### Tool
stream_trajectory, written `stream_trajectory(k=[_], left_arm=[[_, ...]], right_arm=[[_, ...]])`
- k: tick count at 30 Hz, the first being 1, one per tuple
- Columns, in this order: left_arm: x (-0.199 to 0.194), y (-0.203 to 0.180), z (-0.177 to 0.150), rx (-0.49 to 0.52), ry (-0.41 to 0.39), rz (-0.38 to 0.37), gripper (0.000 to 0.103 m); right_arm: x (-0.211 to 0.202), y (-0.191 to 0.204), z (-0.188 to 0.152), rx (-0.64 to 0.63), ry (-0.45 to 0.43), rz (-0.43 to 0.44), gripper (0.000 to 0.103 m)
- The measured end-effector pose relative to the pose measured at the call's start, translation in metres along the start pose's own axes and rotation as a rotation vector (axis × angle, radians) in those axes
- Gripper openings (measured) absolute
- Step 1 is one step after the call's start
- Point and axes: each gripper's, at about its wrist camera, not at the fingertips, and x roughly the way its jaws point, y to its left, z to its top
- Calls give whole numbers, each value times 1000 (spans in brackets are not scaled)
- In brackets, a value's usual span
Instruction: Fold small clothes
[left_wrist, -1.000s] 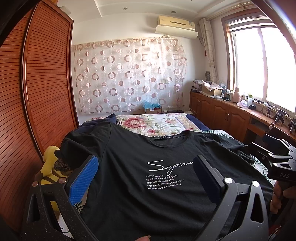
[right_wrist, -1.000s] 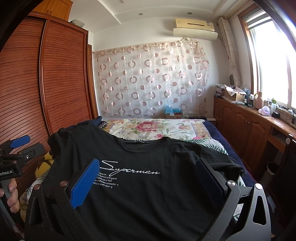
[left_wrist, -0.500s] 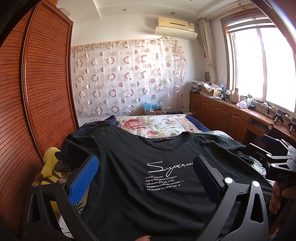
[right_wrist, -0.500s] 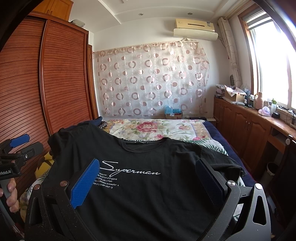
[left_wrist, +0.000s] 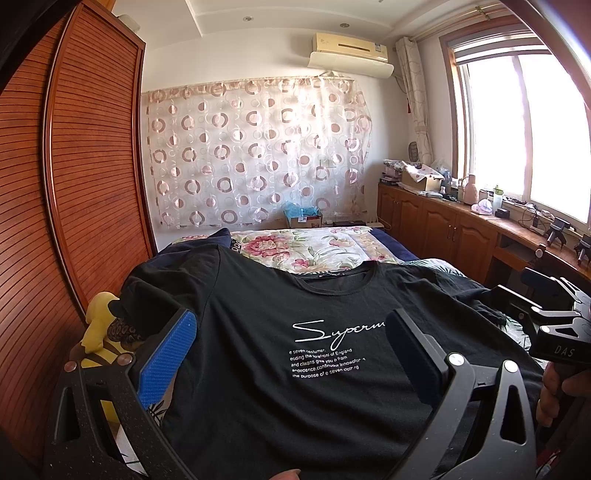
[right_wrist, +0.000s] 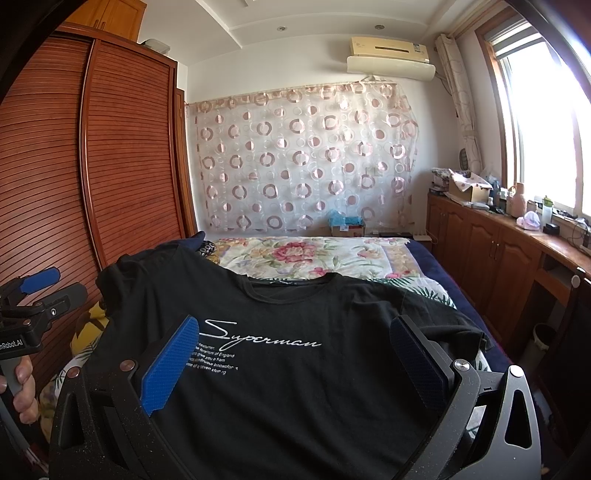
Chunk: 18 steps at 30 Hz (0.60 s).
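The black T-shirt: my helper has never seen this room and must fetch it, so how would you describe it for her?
Start at the bed with the flowered cover, between the wooden wardrobe and the window-side cabinets. The black T-shirt lies spread face up across its near end, neckline toward the circle-patterned curtain. White script reading "Superman", with small print beneath, marks it out.

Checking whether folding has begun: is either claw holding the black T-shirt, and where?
Nothing is held. The left claw and right claw both hover open above the black T-shirt, spread on the bed.
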Motion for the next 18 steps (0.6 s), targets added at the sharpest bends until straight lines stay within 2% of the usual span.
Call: stream_trajectory(k=[8,10,14,18], left_arm=[[11,0,7,1,21,-3,103],[17,9,4,-2,28,-24,103],[30,27,-5,11,63,-7,103],[44,59,-7,-40,96,-25,102]], right_arm=[[6,-1,-1,7,-6,4,103],[12,0,-1,4,3,10,103],[29,5,-2,-27,35,37,103],[48,5,-2,-29,67,85,103]])
